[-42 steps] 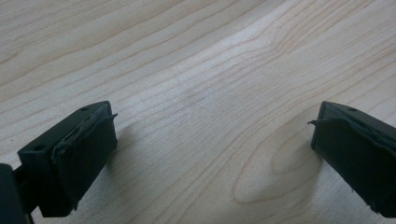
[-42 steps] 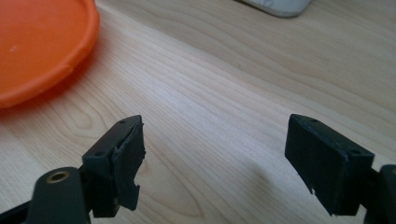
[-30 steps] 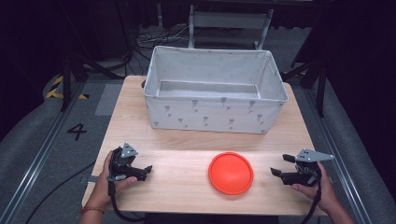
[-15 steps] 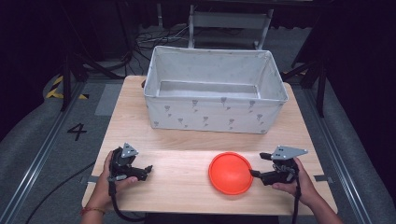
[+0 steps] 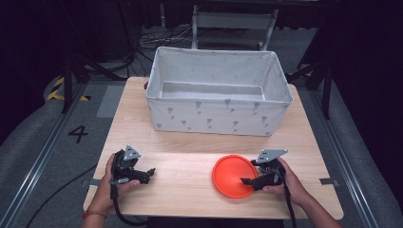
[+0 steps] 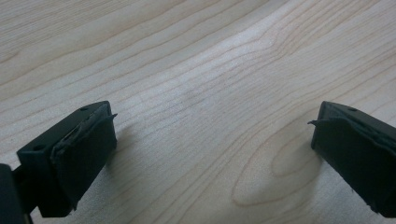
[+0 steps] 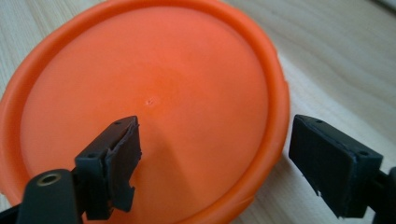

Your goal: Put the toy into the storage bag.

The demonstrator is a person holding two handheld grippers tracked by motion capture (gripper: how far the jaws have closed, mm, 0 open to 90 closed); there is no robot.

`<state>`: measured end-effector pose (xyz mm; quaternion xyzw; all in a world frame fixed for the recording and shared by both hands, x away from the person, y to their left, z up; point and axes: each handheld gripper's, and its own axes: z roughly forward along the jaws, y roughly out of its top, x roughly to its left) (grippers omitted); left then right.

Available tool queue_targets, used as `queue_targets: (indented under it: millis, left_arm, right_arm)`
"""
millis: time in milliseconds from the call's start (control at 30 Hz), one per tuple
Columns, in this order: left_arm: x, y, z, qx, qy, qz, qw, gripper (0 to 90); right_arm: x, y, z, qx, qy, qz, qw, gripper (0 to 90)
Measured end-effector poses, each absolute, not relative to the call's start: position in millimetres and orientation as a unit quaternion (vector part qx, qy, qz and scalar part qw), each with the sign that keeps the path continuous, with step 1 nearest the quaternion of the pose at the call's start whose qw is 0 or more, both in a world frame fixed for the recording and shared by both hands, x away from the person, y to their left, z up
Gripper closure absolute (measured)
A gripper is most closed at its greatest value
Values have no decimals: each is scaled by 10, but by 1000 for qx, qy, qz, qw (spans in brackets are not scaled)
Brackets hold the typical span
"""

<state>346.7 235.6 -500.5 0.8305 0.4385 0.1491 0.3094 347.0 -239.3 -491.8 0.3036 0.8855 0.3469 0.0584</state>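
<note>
A round orange plate (image 5: pixel 234 175) lies flat on the wooden table (image 5: pixel 185 147), near the front edge and right of centre. My right gripper (image 5: pixel 248 180) sits low at the plate's right side. In the right gripper view the plate (image 7: pixel 144 107) is close up. One jaw hovers over its inside and the other stands outside the rim. The right gripper (image 7: pixel 219 144) is open; its jaws have just been opening, and the rim lies between them without being pressed. My left gripper (image 5: pixel 150 173) rests at the front left, open, with bare wood between the jaws of the left gripper (image 6: pixel 210 135).
A large white fabric bin (image 5: pixel 218 116) with a small grey print stands across the back half of the table, open at the top. Bare wood lies between the two grippers. Dark floor, cables and a metal frame surround the table.
The right gripper has moved left along the front of the table, from beside the plate to straddling its right rim. The left gripper has stayed where it was.
</note>
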Motion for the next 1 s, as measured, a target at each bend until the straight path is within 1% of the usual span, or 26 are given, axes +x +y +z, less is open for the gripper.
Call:
queue_targets:
  millis: [33,100,167,300,333,367,400,433,533,767,800,833,1000]
  left_arm:
    - [3468,2356,-5006,831,438,149,309,3]
    - [3468,2356,-5006,831,438,149,309,3]
    - [3468,2356,-5005,831,438,149,309,3]
    - [3467,2356,-5006,831,438,149,309,3]
    - [3467,2356,-5006,831,438,149,309,3]
    - [3467,2356,-5006,831,438,149,309,3]
    - [3467,2356,-5005,831,438,149,309,3]
    - [3468,2357,-5006,831,438,150,309,3]
    - [3467,2356,-5005,831,438,149,309,3]
    - [3467,2356,-5006,831,438,149,309,3]
    - [3467,2356,-5006,831,438,149,309,3]
    - [3468,2356,-5006,831,438,149,309,3]
    - [3466,2355,-5005,831,438,150,309,4]
  right_arm:
    - [3466,-2385,-4938,302,887,346,53,148]
    - [3440,-2357,-4951,293,891,341,65,126]
    - [3423,-2341,-4957,286,894,339,69,125]
    - [3413,-2347,-4954,280,894,342,70,162]
    - [3415,-2352,-4950,281,894,342,73,194]
    - [3415,-2352,-4950,281,894,342,73,194]
    - [3416,-2359,-4944,286,892,343,73,238]
    - [3444,-2401,-4933,297,885,351,73,354]
    - [3480,-2464,-4929,313,875,362,66,471]
    - [3512,-2560,-4876,325,863,382,58,647]
    - [3512,-2560,-4876,325,863,382,58,647]
    - [3513,-2584,-4841,322,863,386,57,688]
    - [3484,-2641,-4705,300,861,407,49,766]
